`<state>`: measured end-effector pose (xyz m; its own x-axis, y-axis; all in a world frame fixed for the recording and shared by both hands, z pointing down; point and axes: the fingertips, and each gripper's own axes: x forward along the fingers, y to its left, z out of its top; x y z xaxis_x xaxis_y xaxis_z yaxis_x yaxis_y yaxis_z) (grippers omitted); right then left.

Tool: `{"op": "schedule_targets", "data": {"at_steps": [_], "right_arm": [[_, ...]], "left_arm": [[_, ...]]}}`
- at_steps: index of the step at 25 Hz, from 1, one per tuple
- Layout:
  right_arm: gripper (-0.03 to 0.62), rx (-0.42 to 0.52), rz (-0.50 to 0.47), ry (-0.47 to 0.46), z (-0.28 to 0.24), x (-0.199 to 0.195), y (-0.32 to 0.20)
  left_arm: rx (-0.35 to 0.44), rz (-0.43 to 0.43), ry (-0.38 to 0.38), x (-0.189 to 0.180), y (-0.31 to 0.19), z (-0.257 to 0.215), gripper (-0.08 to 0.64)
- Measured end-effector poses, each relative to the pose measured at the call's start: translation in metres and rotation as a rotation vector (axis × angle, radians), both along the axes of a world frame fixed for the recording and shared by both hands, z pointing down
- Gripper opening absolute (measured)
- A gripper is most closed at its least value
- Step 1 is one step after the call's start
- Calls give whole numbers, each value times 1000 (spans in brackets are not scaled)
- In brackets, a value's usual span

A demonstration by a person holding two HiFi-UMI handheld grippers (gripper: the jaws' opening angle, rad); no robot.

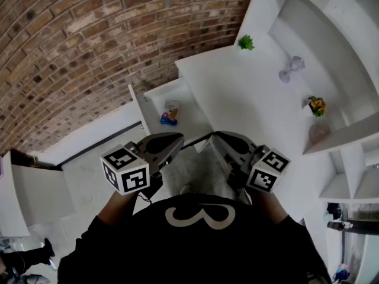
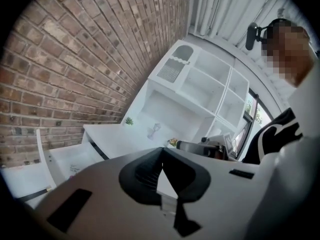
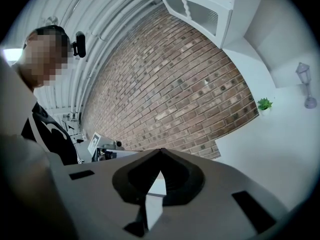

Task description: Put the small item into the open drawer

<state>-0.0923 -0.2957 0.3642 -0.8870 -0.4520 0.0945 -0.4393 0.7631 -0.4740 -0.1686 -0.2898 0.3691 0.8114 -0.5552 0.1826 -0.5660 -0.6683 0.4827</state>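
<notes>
White drawer (image 1: 192, 108) stood pulled out from the bench (image 1: 237, 93), and the small item (image 1: 169, 118), blue and red, lay inside it on its floor. Held low by the person's chest and well apart from the drawer, the left hand-held gripper (image 1: 176, 138) was fully closed with nothing between its jaws. Just beside it, the right hand-held gripper (image 1: 218, 136) was likewise closed and empty.

White counter (image 1: 237, 93), centre-right: green plant (image 1: 246, 42) at its upper edge. Open drawer (image 1: 155, 99) left of counter: small item (image 1: 169, 118) inside.
</notes>
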Motion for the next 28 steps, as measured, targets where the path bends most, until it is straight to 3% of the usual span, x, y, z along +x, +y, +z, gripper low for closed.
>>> {"op": "schedule_targets", "data": {"at_steps": [28], "right_arm": [[9,-45,-18,80,29,-11,-15]], "left_arm": [[-44,10,-19,2,-24,31,3]]}}
